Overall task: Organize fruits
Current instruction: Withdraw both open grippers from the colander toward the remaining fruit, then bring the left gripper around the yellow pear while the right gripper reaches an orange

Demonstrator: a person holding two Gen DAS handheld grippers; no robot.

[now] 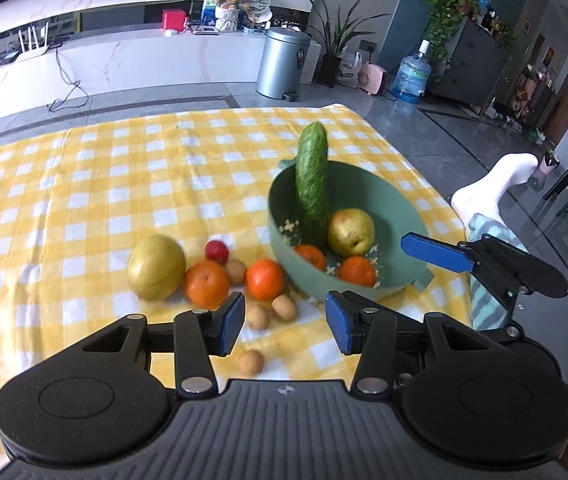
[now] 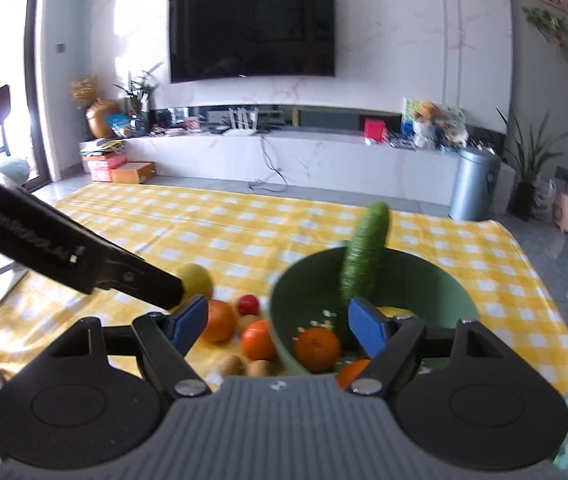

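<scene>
A green bowl (image 1: 400, 216) on the yellow checked cloth holds a cucumber (image 1: 312, 184) leaning on its rim, a yellow pear (image 1: 351, 231) and two oranges (image 1: 356, 271). Left of it lie a large yellow-green fruit (image 1: 157, 266), two oranges (image 1: 207, 283), a small red fruit (image 1: 217, 251) and several small brown fruits (image 1: 284, 306). My left gripper (image 1: 284, 322) is open and empty, just before the loose fruits. My right gripper (image 2: 278, 326) is open and empty, above the bowl's near-left rim (image 2: 280, 312); its blue finger (image 1: 436, 256) shows in the left wrist view.
The cloth (image 1: 84, 184) covers a low surface over a grey floor. A metal bin (image 1: 282, 62), plants and a water bottle (image 1: 412, 74) stand beyond. A socked foot (image 1: 492, 184) lies off the cloth's right edge. A television (image 2: 252, 28) hangs on the far wall.
</scene>
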